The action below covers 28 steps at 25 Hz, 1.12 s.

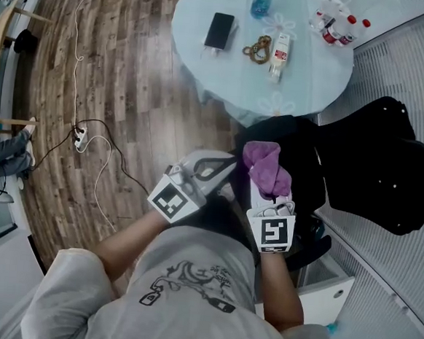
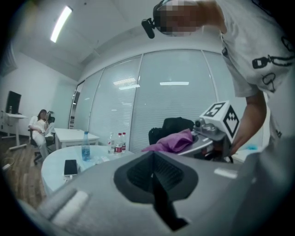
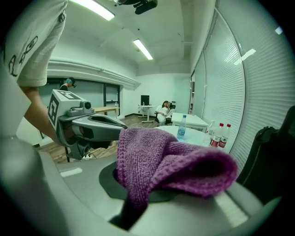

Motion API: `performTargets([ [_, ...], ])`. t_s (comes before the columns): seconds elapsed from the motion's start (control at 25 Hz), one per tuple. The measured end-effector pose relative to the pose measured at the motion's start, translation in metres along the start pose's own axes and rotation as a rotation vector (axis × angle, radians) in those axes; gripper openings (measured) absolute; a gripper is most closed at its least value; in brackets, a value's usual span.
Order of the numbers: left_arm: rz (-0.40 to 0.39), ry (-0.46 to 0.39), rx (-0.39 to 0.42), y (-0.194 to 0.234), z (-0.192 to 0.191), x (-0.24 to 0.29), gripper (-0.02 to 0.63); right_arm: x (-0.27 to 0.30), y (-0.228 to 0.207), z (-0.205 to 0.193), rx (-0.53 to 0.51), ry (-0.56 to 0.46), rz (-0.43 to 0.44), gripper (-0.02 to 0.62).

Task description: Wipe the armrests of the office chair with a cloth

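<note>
Right gripper view: the right tool (image 3: 138, 207) pinches a purple cloth (image 3: 175, 166) — the left tool (image 2: 156, 182) is pressed together, empty — beside the black office chair (image 1: 387, 171).

1. On the round table (image 1: 306, 85) we find a phone (image 1: 220, 30) at its left part and bottles (image 1: 339, 25) at its far right edge.
2. The office chair (image 1: 387, 171) stands just beside the table, at its near right side.
3. The cloth (image 1: 267, 167) is between the table and us.
4. A power strip (image 1: 80, 139) lies on the floor, well left of the table.
</note>
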<state>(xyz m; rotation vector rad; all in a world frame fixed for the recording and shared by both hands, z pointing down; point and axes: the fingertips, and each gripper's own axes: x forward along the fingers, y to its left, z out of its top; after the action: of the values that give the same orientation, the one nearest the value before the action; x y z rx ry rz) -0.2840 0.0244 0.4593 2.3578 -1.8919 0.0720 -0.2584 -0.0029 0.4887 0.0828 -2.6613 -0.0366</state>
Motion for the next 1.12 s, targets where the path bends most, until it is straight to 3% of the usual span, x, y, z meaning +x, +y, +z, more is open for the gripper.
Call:
performTargets([
  [0.32, 0.019, -0.013, -0.035, 0.026, -0.054, 0.026, 0.002, 0.059, -0.008, -0.060, 0.017, 0.083, 0.033, 0.028],
  [0.68, 0.023, 0.058, -0.057, 0.038, -0.135, 0.043, 0.002, 0.100, -0.004, -0.140, 0.072, 0.186, 0.060, 0.028],
  [0.92, 0.007, 0.116, -0.062, 0.032, -0.166, 0.047, 0.002, 0.121, -0.003, -0.175, 0.075, 0.238, 0.077, 0.028],
  [1.12, -0.002, 0.138, -0.080, 0.028, -0.180, 0.048, 0.002, 0.125, -0.003, -0.181, 0.065, 0.219, 0.090, 0.028],
])
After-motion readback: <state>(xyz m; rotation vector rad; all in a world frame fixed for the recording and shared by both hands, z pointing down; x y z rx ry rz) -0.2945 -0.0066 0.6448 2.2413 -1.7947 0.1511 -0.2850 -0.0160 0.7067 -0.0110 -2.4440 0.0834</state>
